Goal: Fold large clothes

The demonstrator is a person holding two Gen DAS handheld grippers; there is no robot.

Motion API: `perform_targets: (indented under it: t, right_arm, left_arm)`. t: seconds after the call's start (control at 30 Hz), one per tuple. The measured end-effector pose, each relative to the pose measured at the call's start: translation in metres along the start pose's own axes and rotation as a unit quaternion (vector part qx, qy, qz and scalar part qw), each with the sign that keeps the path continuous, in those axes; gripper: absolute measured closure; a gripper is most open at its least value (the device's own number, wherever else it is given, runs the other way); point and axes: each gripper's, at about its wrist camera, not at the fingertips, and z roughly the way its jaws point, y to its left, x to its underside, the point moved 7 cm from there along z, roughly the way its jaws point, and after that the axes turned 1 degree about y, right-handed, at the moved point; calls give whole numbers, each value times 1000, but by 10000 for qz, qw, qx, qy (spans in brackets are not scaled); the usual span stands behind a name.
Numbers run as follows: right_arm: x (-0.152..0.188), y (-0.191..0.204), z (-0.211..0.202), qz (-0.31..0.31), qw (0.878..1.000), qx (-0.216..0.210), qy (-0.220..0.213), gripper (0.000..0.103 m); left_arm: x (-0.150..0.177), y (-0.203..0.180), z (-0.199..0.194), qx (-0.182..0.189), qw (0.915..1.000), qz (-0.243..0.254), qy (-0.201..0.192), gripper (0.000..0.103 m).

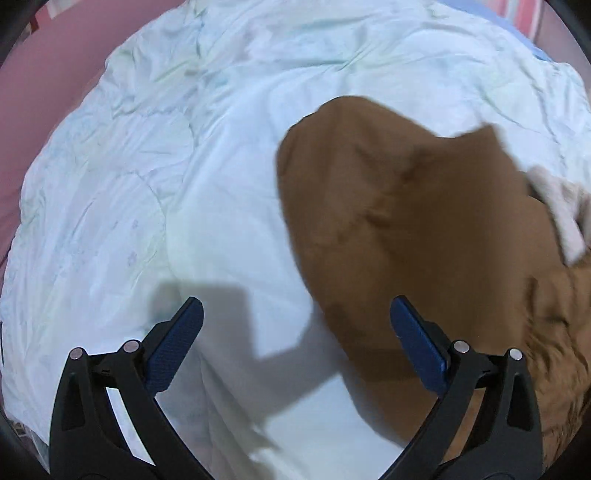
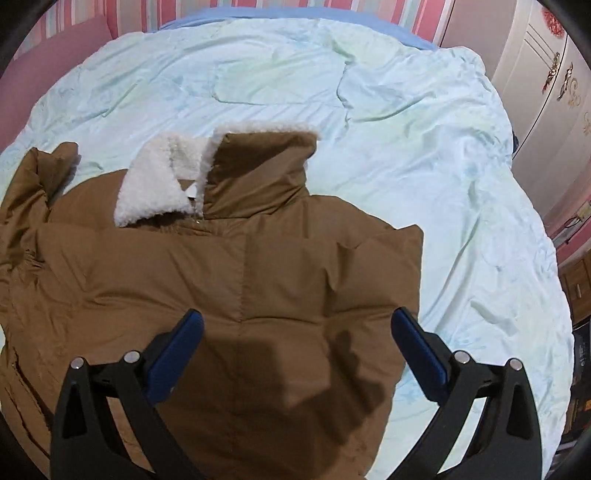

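A large brown padded jacket [image 2: 229, 288] with a white fleece collar [image 2: 155, 184] lies spread on a pale blue quilt [image 2: 424, 155]. Its right side looks folded inward, giving a straight edge. My right gripper [image 2: 297, 325] hovers open above the jacket's middle, nothing between its blue pads. In the left wrist view the jacket [image 1: 406, 229] fills the right side, blurred, with a bit of white fleece [image 1: 561, 218] at the far right. My left gripper [image 1: 295, 314] is open over the quilt [image 1: 166, 184], its right finger above the jacket's left edge.
The quilt covers a bed and is rumpled. Pink bedding [image 1: 40, 96] shows at the left. A striped pink wall [image 2: 332, 7] is behind the bed. A white cabinet with ornate handles [image 2: 554, 74] stands at the right, with dark furniture [image 2: 580, 288] below it.
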Motion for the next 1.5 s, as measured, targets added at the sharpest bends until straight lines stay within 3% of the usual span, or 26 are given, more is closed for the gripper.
perform_targets:
  t: [0.17, 0.27, 0.3, 0.37, 0.4, 0.43, 0.5, 0.57, 0.63, 0.8, 0.93, 1.0, 1.1, 1.17, 1.2, 1.23, 1.33, 1.43, 1.5]
  right_arm:
    - [9, -4, 12, -105, 9997, 30, 207, 2]
    - [19, -2, 18, -235, 9990, 116, 353, 2]
    - [21, -1, 19, -281, 9988, 134, 381, 2]
    - [25, 3, 22, -367, 9983, 149, 419, 2]
    - [27, 5, 24, -419, 9980, 146, 445, 2]
    - [29, 7, 28, -481, 9976, 163, 477, 2]
    - [33, 10, 34, -509, 9973, 181, 492, 2]
    - [35, 10, 38, -410, 9979, 140, 489, 2]
    - [38, 9, 42, -234, 9985, 62, 499, 2]
    - [39, 9, 36, -222, 9986, 113, 472, 2]
    - [39, 11, 23, -372, 9984, 228, 352, 2]
    - [39, 13, 14, -348, 9989, 185, 266, 2]
    - [34, 16, -1, -339, 9993, 107, 101, 2]
    - [31, 21, -8, -375, 9992, 97, 51, 2]
    - [30, 23, -8, -396, 9991, 111, 62, 2]
    - [29, 24, -10, -422, 9990, 147, 83, 2]
    - [26, 26, -14, -448, 9987, 215, 125, 2]
    - [24, 23, -23, -531, 9981, 284, 82, 2]
    - [23, 20, -23, -579, 9977, 341, 80, 2]
  left_arm:
    - [-13, -17, 58, 25, 9990, 95, 435, 3]
    - [-16, -32, 73, -42, 9993, 178, 334, 5]
    - [-16, -36, 76, -84, 9993, 181, 325, 11]
    - [-19, -45, 78, 104, 9994, 119, 309, 36]
    - [-20, -53, 76, 203, 9993, 123, 282, 61]
    - [-22, -59, 71, 88, 9995, 185, 229, 73]
    - [-23, -70, 66, -285, 9985, 438, 161, 86]
    - [-21, -72, 62, -447, 9980, 414, 159, 91]
    - [-16, -63, 55, -274, 9995, 51, 180, 94]
    - [18, 9, 14, -479, 9977, -473, 42, 96]
    - [63, 77, -35, -511, 9916, -1182, -98, 95]
    - [87, 92, -43, -299, 9910, -1305, -29, 93]
    - [101, 84, -21, -325, 9930, -1121, 154, 87]
    - [107, 90, -15, -254, 9914, -1273, 177, 72]
    - [108, 101, -14, -289, 9891, -1433, 185, 47]
    - [109, 113, -18, -334, 9853, -1674, 91, 29]
    - [112, 152, -32, -193, 9797, -1993, -112, 12]
    - [104, 185, -19, -216, 9741, -2251, 24, 10]
    - [98, 200, 1, -20, 9681, -2495, 243, 10]
